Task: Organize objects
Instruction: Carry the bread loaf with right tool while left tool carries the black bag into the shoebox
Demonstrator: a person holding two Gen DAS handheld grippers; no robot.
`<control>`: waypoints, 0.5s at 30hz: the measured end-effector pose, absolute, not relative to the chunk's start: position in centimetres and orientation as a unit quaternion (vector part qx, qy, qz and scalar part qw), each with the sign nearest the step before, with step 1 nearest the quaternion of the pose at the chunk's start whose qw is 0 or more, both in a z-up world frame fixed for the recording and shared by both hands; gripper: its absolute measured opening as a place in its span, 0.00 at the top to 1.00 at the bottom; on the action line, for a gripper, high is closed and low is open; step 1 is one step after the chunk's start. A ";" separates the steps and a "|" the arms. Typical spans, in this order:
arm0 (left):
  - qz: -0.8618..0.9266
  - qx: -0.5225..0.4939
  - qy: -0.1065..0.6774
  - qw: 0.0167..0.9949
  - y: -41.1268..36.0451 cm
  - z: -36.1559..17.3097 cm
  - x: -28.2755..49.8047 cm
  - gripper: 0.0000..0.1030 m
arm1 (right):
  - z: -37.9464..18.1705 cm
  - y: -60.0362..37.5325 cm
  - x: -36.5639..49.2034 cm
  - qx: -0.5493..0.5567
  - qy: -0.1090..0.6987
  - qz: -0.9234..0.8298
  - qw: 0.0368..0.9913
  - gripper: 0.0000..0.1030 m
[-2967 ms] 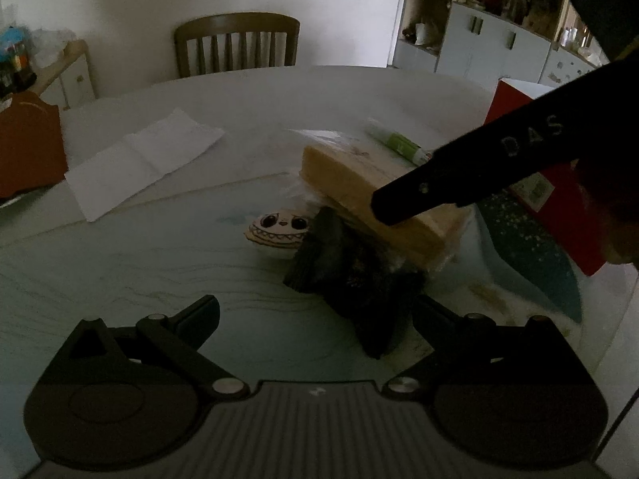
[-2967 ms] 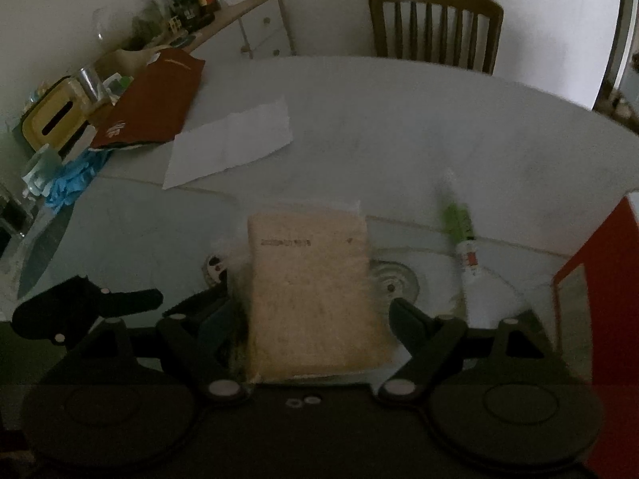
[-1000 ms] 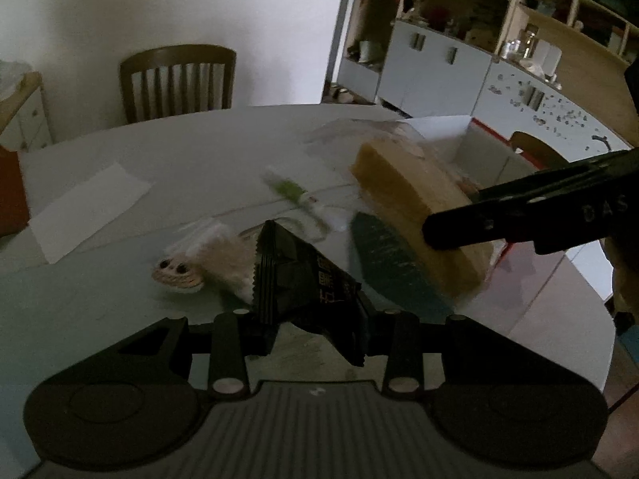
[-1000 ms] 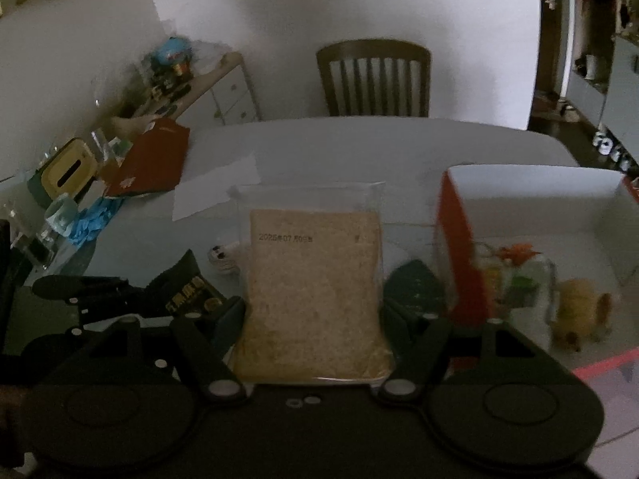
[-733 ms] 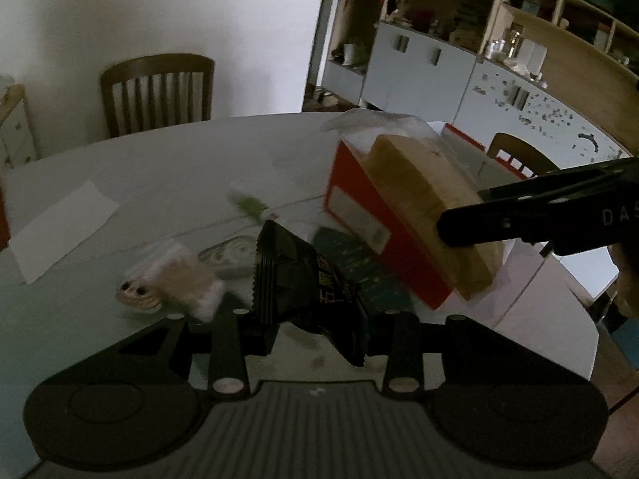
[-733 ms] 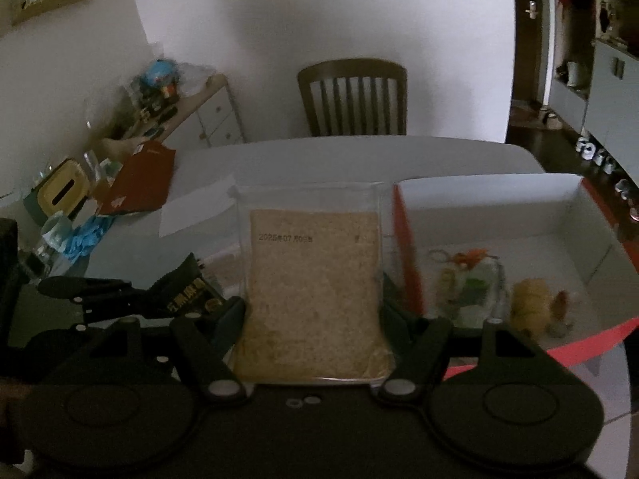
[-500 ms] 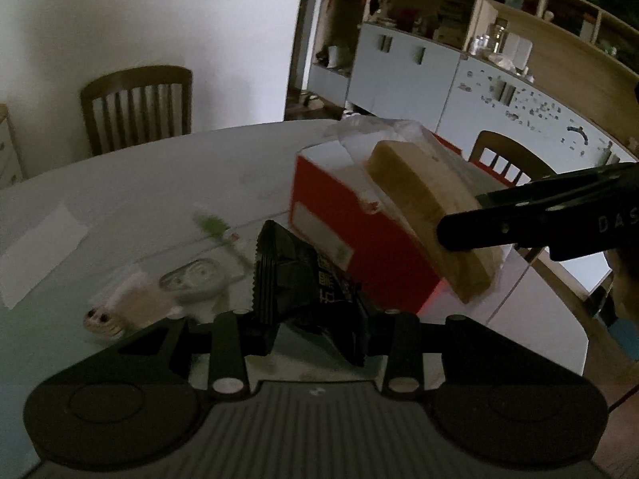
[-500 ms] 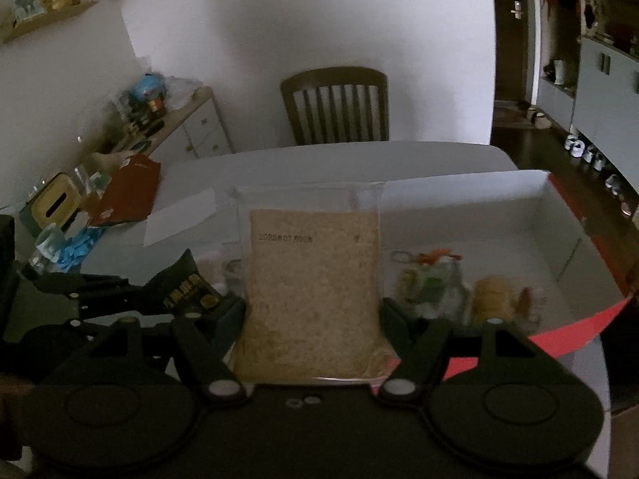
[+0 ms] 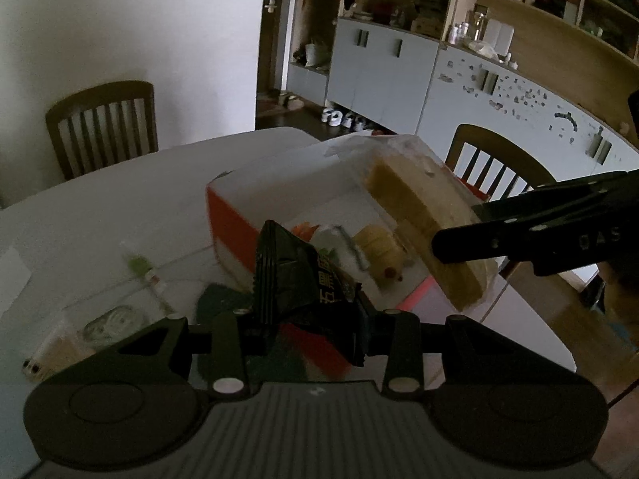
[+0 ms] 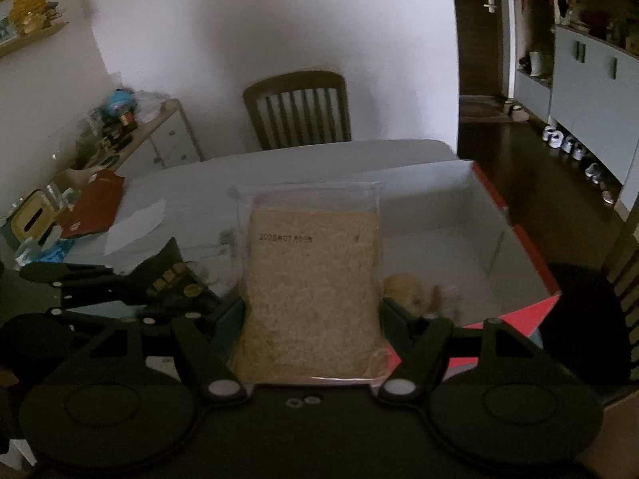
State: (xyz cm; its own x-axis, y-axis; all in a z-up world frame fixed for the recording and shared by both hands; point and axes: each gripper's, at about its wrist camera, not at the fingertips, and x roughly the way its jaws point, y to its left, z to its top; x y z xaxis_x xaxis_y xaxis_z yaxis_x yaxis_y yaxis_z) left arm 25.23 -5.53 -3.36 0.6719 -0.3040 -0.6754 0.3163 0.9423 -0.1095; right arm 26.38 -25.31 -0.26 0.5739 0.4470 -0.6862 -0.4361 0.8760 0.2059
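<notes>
Worktop (image 9: 100, 207): a pale round surface lay below both pairs of jaws, with a wooden chair (image 10: 297, 109) at its far edge.
Box (image 9: 231, 215): an open red box with white inner walls stood on the worktop just ahead of and under both jaws; a yellowish item (image 9: 379, 245) and other small things lay on its floor, too dim to name.
Grain bag (image 10: 313, 295): a clear, flat bag of tan grain with a printed date stood upright between the jaws of the right gripper (image 10: 313, 311), held in the air over the near part of the box.
Right gripper: its jaws were closed partway, pressed against both side edges of the grain bag.
Black packet (image 9: 303, 279): a crinkled black snack packet with pale lettering stuck up between the jaws of the left gripper (image 9: 309, 321), above the near red wall of the box.
Left gripper: its jaws were drawn in narrow and clamped on the packet's lower end.
Green tube (image 9: 143, 273): it lay on the worktop ahead and left of the left jaws, beside the box.
</notes>
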 end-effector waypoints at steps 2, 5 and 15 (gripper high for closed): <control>-0.171 0.013 0.369 0.914 -6.5 -3.4 25.8 0.64 | -0.4 -26.3 27.1 0.005 0.387 0.243 0.889 0.29; -0.171 0.018 0.371 0.913 -7.8 -3.5 26.6 0.64 | -0.5 -27.7 28.2 0.008 0.386 0.236 0.892 0.29; -0.167 0.029 0.379 0.910 -10.7 -3.7 29.6 0.64 | -1.5 -30.0 31.3 -0.001 0.387 0.221 0.895 0.29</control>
State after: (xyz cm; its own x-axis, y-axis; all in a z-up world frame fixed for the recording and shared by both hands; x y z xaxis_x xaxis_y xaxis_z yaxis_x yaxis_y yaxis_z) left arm 29.63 -10.71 -3.72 0.6566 -0.2820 -0.6995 0.3258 0.9425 -0.0741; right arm 31.33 -30.03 -1.52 0.6034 0.3951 -0.6926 -0.3964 0.9023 0.1695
